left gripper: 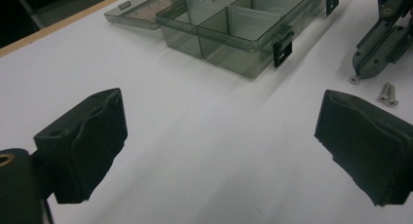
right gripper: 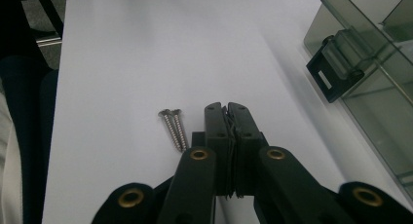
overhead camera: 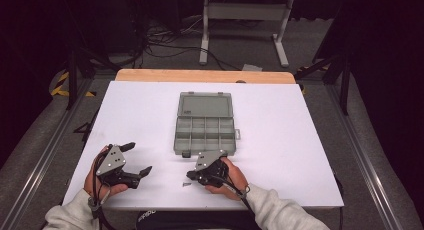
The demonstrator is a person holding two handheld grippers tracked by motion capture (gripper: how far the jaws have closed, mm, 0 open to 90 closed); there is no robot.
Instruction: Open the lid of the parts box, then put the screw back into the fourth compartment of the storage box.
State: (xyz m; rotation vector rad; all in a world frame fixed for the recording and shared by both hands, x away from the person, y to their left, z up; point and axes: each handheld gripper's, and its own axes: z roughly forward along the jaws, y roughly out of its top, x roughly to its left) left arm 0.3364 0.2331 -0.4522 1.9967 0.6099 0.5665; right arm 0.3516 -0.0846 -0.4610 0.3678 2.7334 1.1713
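Just beside the tips of the right gripper (right gripper: 227,108) lie two screws (right gripper: 173,129), side by side on the white table (overhead camera: 280,140). Its jaws are pressed together with nothing between them. The left gripper (overhead camera: 138,158) has its jaws spread wide apart. The open clear organizer box (overhead camera: 206,124) sits just past the right gripper.
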